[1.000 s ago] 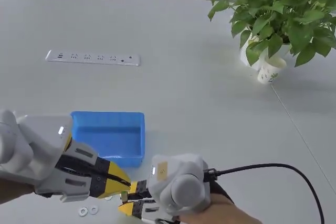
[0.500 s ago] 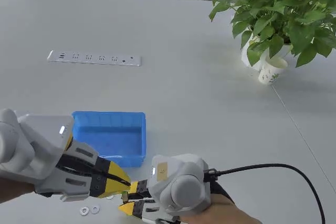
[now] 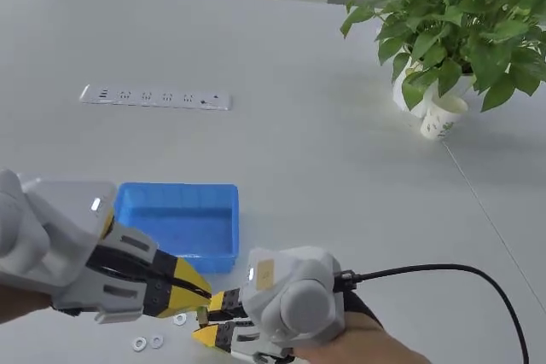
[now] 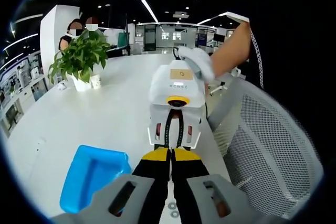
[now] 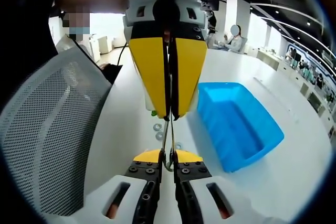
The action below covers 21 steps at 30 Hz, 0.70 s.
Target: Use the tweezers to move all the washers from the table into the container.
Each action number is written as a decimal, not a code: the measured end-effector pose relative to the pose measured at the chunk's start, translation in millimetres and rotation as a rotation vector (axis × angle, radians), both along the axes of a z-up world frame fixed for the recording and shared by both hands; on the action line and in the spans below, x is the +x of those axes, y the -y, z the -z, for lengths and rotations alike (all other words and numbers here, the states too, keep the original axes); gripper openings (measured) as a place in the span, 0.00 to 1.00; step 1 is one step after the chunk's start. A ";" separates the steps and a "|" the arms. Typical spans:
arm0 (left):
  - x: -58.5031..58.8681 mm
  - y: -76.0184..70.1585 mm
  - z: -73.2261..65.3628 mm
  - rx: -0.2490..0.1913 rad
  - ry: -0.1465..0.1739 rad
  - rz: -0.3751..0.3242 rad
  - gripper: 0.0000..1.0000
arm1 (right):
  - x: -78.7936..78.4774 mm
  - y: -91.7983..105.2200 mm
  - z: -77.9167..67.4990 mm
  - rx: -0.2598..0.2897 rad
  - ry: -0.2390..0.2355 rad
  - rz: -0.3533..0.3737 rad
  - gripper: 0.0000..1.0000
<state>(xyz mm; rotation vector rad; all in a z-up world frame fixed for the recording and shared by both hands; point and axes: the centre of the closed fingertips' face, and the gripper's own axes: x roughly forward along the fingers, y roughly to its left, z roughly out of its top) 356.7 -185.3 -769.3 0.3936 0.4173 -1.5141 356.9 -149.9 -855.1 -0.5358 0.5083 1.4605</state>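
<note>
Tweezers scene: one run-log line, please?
left gripper: shut on tweezers | right gripper: shut on tweezers | washers: on table | container: looks empty

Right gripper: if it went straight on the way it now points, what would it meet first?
Probably the left gripper, whose jaws face it tip to tip; the tweezers span the short gap between them.

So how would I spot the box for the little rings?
Start at the big white table. On its near left side, closer than the long white power strip, sits a box. It's the only bright blue thing there, open on top.
</note>
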 end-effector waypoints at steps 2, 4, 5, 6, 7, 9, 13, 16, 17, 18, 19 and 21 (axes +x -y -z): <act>-0.1 -1.0 -2.5 -0.001 0.002 0.000 0.03 | 0.3 -0.8 -2.7 0.000 0.004 -0.005 0.09; 0.5 -2.4 -5.5 -0.002 0.002 -0.003 0.03 | 0.7 -1.7 -5.4 0.002 0.008 -0.008 0.09; 1.0 -3.0 -7.4 -0.002 0.004 -0.003 0.03 | 1.3 -2.3 -7.2 0.003 0.009 -0.008 0.09; 1.4 -3.4 -9.0 -0.003 0.003 -0.004 0.03 | 1.6 -3.0 -9.0 0.006 0.006 -0.008 0.09; 1.9 -3.8 -10.5 -0.003 0.003 -0.005 0.03 | 2.7 -3.6 -11.0 0.007 0.010 -0.009 0.09; 3.8 -5.2 -13.7 -0.005 -0.004 -0.009 0.03 | 3.6 -4.3 -13.8 0.008 0.011 -0.012 0.09; 7.6 -6.7 -20.6 -0.011 0.002 -0.011 0.03 | 7.8 -5.8 -19.5 0.006 0.021 -0.017 0.09; 10.2 -7.1 -24.0 -0.009 0.009 -0.012 0.03 | 11.2 -6.8 -23.9 0.006 0.028 -0.019 0.09; 11.4 -7.1 -25.3 -0.009 0.010 -0.013 0.03 | 12.1 -7.2 -24.7 0.006 0.029 -0.019 0.09; 12.1 -7.3 -26.1 -0.008 0.011 -0.013 0.03 | 13.2 -7.6 -25.7 0.008 0.031 -0.020 0.09; 13.1 -7.6 -26.8 -0.006 0.014 -0.012 0.03 | 13.8 -8.0 -26.3 0.007 0.031 -0.020 0.09; 14.9 -8.0 -28.7 -0.007 0.015 -0.014 0.03 | 16.0 -8.8 -28.3 0.007 0.032 -0.020 0.09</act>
